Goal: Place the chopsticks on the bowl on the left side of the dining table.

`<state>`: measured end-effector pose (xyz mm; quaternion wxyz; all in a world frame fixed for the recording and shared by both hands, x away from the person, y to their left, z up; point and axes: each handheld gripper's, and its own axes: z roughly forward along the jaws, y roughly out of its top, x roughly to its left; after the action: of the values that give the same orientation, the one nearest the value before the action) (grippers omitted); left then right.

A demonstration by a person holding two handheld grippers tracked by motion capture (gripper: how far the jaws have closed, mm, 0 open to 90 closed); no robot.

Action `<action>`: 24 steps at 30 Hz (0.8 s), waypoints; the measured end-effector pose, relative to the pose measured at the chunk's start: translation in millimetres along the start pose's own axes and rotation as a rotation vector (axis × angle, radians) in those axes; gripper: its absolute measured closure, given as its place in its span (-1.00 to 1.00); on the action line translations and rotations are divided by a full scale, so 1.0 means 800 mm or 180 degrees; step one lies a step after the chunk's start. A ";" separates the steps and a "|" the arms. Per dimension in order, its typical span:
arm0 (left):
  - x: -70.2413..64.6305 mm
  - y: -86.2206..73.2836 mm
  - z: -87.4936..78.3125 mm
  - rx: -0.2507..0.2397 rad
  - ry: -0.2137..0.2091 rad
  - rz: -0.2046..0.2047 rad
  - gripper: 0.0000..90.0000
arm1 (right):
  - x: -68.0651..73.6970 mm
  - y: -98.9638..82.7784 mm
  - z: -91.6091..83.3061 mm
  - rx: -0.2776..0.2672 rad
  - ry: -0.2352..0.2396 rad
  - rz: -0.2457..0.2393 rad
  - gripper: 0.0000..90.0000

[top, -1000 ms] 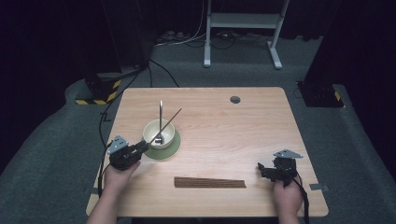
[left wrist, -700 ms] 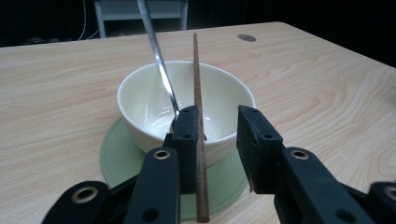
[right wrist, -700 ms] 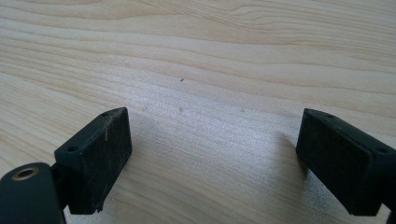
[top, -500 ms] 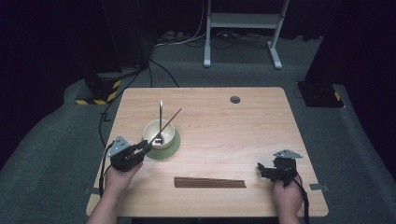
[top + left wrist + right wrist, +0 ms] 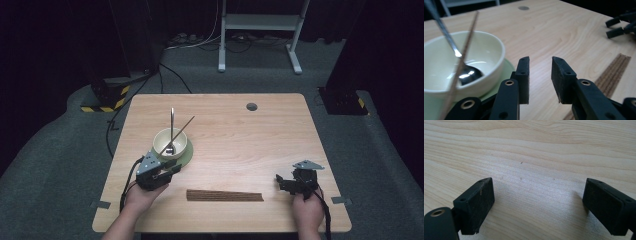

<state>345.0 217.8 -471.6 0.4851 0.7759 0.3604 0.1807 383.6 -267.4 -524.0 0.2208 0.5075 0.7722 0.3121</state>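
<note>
Pale wooden rectangular worktop (image 5: 240, 135) with visible grain, rounded corners and a small round grey grommet (image 5: 251, 106) near the far edge; it stands on grey carpeted floor (image 5: 60, 165) in a dark room; a white metal stand base (image 5: 260, 30) sits beyond the worktop with black cables (image 5: 200, 42) trailing on the floor beside it; a yellow-and-black striped block (image 5: 102, 100) lies off the far left corner; small grey tape pieces (image 5: 100, 204) mark the floor at the near corners.

Cream ceramic bowl (image 5: 170, 142) sits on a pale green round saucer (image 5: 186, 154) on the left half of the worktop; a metal spoon (image 5: 171, 125) stands in the bowl with its handle nearly upright; a thin brown chopstick (image 5: 182, 129) leans out of the bowl toward the far right; a flat dark brown slatted mat (image 5: 225, 195) lies near the front edge, between the two hands.

Left gripper (image 5: 539, 75) is just beside the saucer's near edge, not touching the bowl; its fingers (image 5: 524, 77) stand at a narrow gap, have just been opening, and hold nothing; bare wood between them; the gripper is also seen in the high view (image 5: 170, 170), held by the left hand (image 5: 142, 197).

Right gripper (image 5: 537, 205) sits low over bare worktop at the near right, well apart from the bowl; its fingers (image 5: 477, 202) are spread wide, nothing between them; in the high view (image 5: 285, 182) it points left toward the mat's end, near but apart from it.
</note>
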 end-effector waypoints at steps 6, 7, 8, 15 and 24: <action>-0.012 -0.006 0.021 0.0227 -0.0207 0.0039 0.46 | 0.000 0.000 0.000 0.0002 0.0005 -0.0004 -0.77; -0.015 -0.008 0.025 0.0294 -0.0238 0.0055 0.45 | 0.000 0.000 0.000 0.0002 0.0005 -0.0006 -0.77; -0.018 -0.009 0.029 0.0339 -0.0256 0.0056 0.43 | 0.000 0.000 0.000 0.0001 0.0005 -0.0006 -0.77; -0.031 -0.018 0.049 0.0596 -0.0401 0.0144 0.38 | 0.000 0.000 0.000 0.0010 0.0014 -0.0002 -0.77; -0.035 -0.025 0.060 0.0802 -0.0553 0.0186 0.35 | 0.001 0.000 0.000 0.0016 0.0022 -0.0002 -0.77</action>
<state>349.1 172.6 -509.4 0.4079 0.8535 0.3141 0.0802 383.2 -266.9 -523.8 0.2169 0.5067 0.7739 0.3118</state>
